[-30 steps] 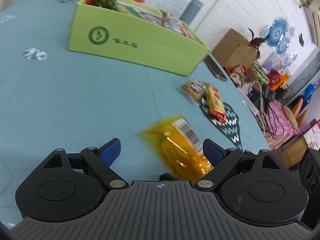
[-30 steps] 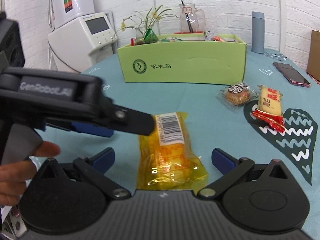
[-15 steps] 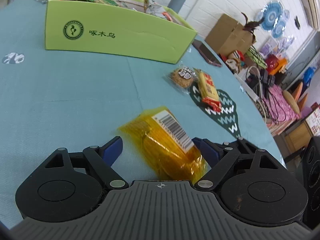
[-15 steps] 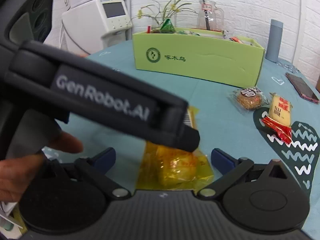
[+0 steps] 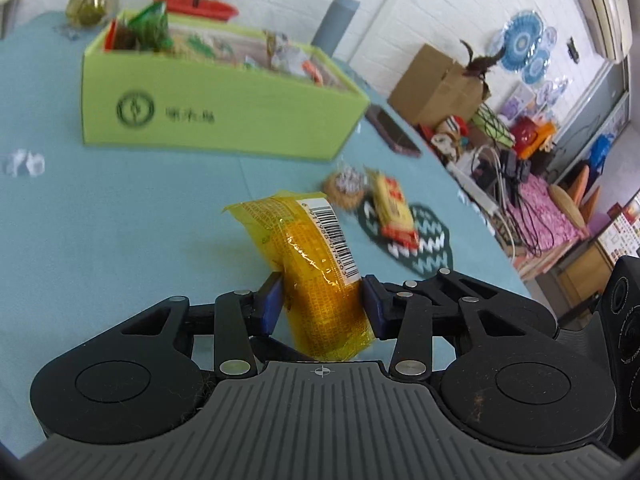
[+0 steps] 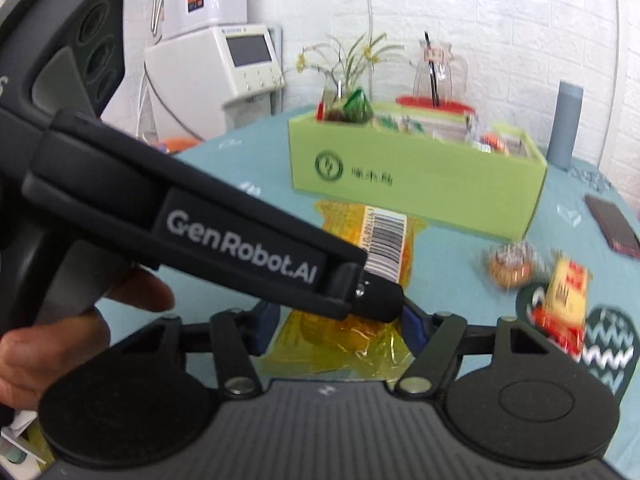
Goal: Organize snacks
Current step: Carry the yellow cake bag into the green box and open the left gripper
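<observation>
My left gripper (image 5: 322, 304) is shut on a yellow snack packet (image 5: 316, 264) with a barcode label and holds it tilted up off the teal tablecloth. In the right wrist view the same packet (image 6: 360, 336) sits between my right gripper's (image 6: 336, 326) blue pads, which press its lower end, with the left gripper's body (image 6: 200, 232) crossing in front. A green snack box (image 5: 216, 108) holding several snacks stands behind; it also shows in the right wrist view (image 6: 416, 180). A round cookie packet (image 5: 346, 188) and a red-yellow bar (image 5: 394, 210) lie to the right.
A phone (image 5: 394, 134) lies right of the box. A grey bottle (image 5: 334, 24), a glass jug on a red tray (image 6: 436, 76) and a plant vase (image 5: 90, 0) stand behind the box. The table edge drops off at right toward floor clutter.
Both grippers have closed from wide open onto the yellow packet. The packet has lifted and tilted up from lying flat on the table.
</observation>
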